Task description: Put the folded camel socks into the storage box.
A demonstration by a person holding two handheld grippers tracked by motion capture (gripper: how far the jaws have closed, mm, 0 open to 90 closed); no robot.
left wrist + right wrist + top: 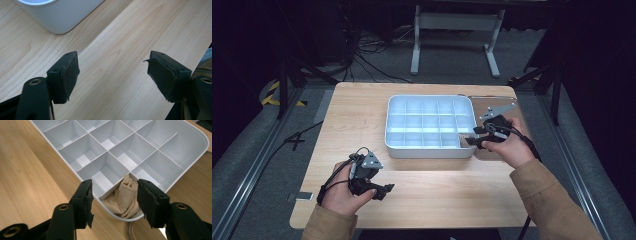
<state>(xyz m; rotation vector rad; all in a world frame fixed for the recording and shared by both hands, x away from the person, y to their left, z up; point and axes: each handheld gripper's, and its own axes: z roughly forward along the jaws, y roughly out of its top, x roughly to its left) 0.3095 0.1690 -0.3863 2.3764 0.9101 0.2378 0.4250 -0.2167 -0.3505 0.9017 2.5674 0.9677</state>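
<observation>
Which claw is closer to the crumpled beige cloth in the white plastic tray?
The right claw. It hangs open just above the crumpled beige cloth in the white plastic tray's corner compartment. The left claw is over bare table, outside the tray.

A light wooden table [362, 115] with rounded corners stands on grey carpet [257, 150]. A white compartment tray [430, 150] sits on its far half. A clear lid [492, 102] lies flat just beside the tray's right edge; the near half is bare wood.
</observation>
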